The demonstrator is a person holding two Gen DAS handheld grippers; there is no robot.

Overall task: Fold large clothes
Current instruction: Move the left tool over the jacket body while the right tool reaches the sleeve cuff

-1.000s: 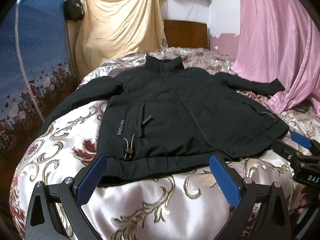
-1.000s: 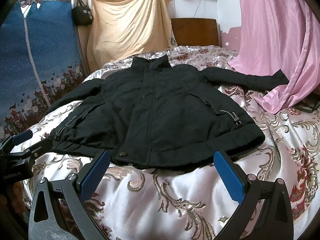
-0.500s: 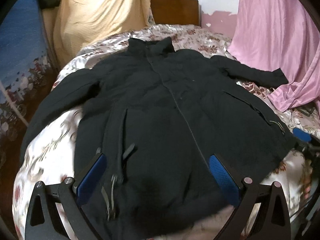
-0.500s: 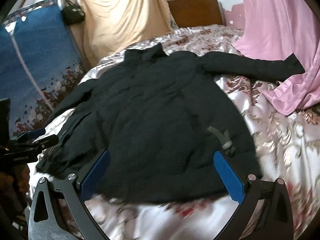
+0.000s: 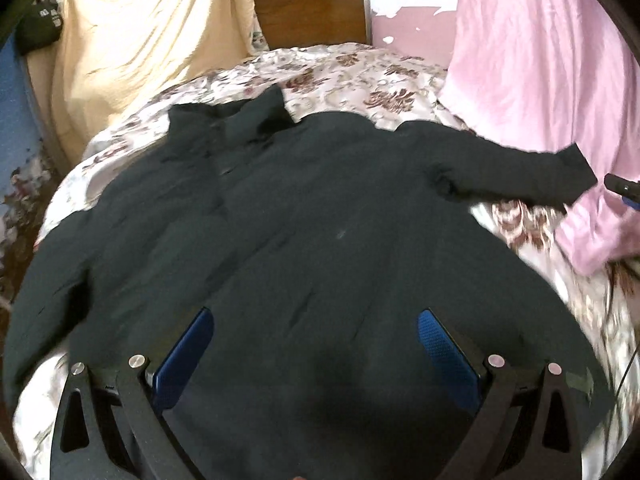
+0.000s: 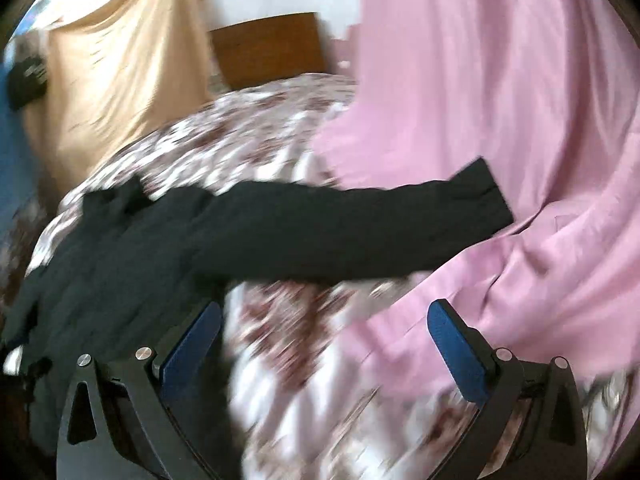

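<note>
Our left tongs (image 5: 316,356) stand apart and empty, poised above the lower body of the black jacket (image 5: 304,240). Our right tongs (image 6: 324,344) also stand apart and empty, above the floral bedspread (image 6: 280,340) just below the jacket's outstretched sleeve (image 6: 352,232); this view is blurred.

The jacket lies front-up and spread flat on the bed, collar (image 5: 256,120) toward the wooden headboard (image 5: 312,12). One sleeve reaches toward the pink curtain (image 5: 540,80), its cuff (image 6: 484,196) resting against the curtain fabric.

We judge the jacket to be thick, soft and fairly heavy: it will sag and drag, not slide. The satin-like bedspread may slip and bunch beneath it. We recommend gripping the sleeve at the cuff, where the fabric is doubled and firm, and taking the body by hem or shoulder seam. Avoid pinching the curtain together with the cuff.
</note>
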